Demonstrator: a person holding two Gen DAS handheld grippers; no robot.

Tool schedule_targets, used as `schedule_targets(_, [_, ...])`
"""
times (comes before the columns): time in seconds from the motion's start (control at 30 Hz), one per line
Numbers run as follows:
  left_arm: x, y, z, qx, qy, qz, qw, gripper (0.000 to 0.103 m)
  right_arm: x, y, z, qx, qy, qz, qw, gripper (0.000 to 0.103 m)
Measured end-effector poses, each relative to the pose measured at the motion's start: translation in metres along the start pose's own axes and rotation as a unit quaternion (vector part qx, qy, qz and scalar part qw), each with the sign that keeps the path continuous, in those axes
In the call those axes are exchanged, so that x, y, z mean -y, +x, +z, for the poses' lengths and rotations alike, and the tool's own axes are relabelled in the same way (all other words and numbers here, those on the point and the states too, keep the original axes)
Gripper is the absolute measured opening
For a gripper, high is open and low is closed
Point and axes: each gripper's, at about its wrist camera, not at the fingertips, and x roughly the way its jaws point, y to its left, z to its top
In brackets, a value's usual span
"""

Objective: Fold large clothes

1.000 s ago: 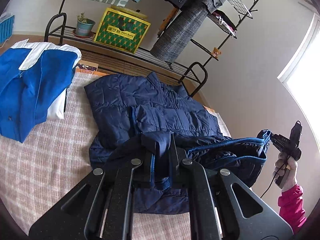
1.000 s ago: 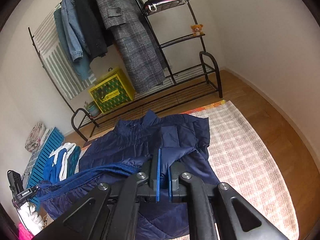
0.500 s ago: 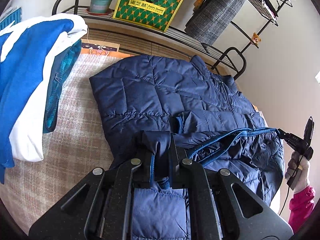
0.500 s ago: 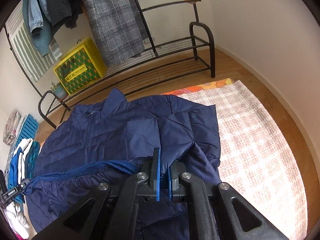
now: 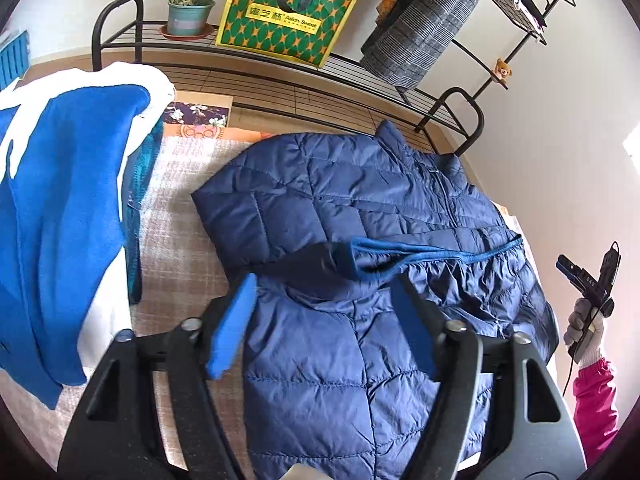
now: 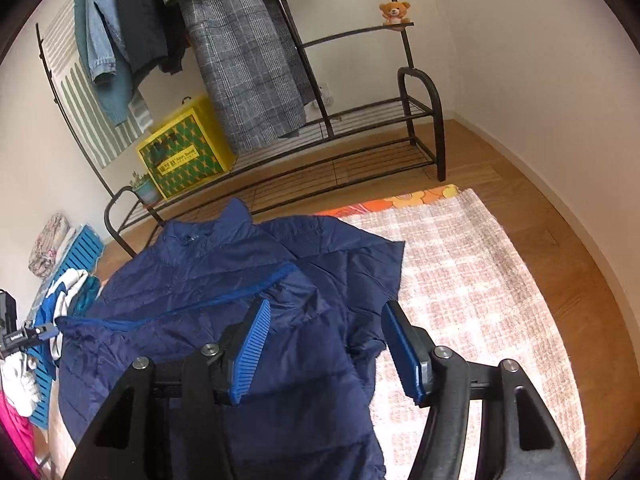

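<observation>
A navy quilted jacket (image 5: 360, 208) lies on the checked rug (image 5: 176, 240), collar toward the rack. Its lower half is folded up over the chest, and the blue-trimmed hem (image 5: 440, 254) runs across it. My left gripper (image 5: 324, 312) hovers over the hem's left corner. Its jaws are opening, and the fabric lies below them untouched by the blue pads (image 5: 234, 320). In the right wrist view my right gripper (image 6: 326, 344) is opening too, above the jacket (image 6: 224, 280) at its right corner, gripping nothing. A gloved hand (image 5: 584, 332) holds that gripper.
A blue and white garment pile (image 5: 60, 208) lies left of the jacket. Behind stands a black metal rack (image 6: 420, 128) with a yellow-green box (image 5: 286, 20), a potted plant (image 5: 188, 12) and a hanging plaid coat (image 6: 240, 60). Bare rug (image 6: 460, 280) and wooden floor (image 6: 540, 200) lie to the right.
Both grippers carried the jacket's hem toward the collar and down onto the chest, then let it go. Their jaws went from shut on the fabric to wide apart.
</observation>
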Motion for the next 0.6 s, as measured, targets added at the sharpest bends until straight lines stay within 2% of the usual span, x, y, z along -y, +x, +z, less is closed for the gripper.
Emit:
schedule_targets(0.07, [-0.01, -0.001, 0.003, 0.006, -0.014, 0.0, 0.9999, 0.078, 0.003, 0.008, -0.006, -0.012, -0.005, -0.002, 1.0, 0.061])
schedule_targets(0.13, [-0.011, -0.001, 0.0, 0.015, 0.009, 0.011, 0.9998, 0.078, 0.001, 0.015, -0.01, -0.019, -0.011, 0.003, 1.0, 0.061])
schedule_targets(0.23, [-0.006, 0.016, -0.011, -0.015, 0.058, 0.047, 0.9971, 0.078, -0.004, 0.028, -0.011, -0.034, -0.022, 0.007, 0.999, 0.061])
schedule_targets(0.3, [-0.009, 0.028, -0.018, -0.031, 0.055, 0.044, 0.997, 0.075, -0.006, 0.037, -0.013, -0.047, -0.025, 0.005, 0.999, 0.061])
schedule_targets(0.4, [-0.011, 0.042, -0.024, -0.046, 0.04, 0.032, 0.9976, 0.059, -0.009, 0.046, -0.018, -0.063, -0.035, 0.006, 0.997, 0.058])
schedule_targets(0.47, [-0.008, 0.048, -0.028, -0.054, 0.048, 0.035, 0.9968, 0.04, -0.013, 0.051, -0.022, -0.079, -0.046, 0.004, 0.996, 0.044])
schedule_targets(0.5, [-0.005, 0.05, -0.03, -0.057, 0.056, 0.037, 0.9961, 0.037, -0.015, 0.053, -0.024, -0.085, -0.054, 0.0, 0.995, 0.039])
schedule_targets(0.53, [-0.002, 0.051, -0.032, -0.055, 0.066, 0.042, 0.9954, 0.027, -0.018, 0.055, -0.026, -0.088, -0.062, -0.006, 0.994, 0.026])
schedule_targets(0.57, [0.001, 0.051, -0.034, -0.052, 0.075, 0.046, 0.9947, 0.015, -0.02, 0.055, -0.028, -0.092, -0.07, -0.013, 0.993, 0.018])
schedule_targets(0.6, [0.003, 0.051, -0.035, -0.049, 0.083, 0.048, 0.9942, 0.011, -0.022, 0.056, -0.029, -0.095, -0.075, -0.018, 0.992, 0.013])
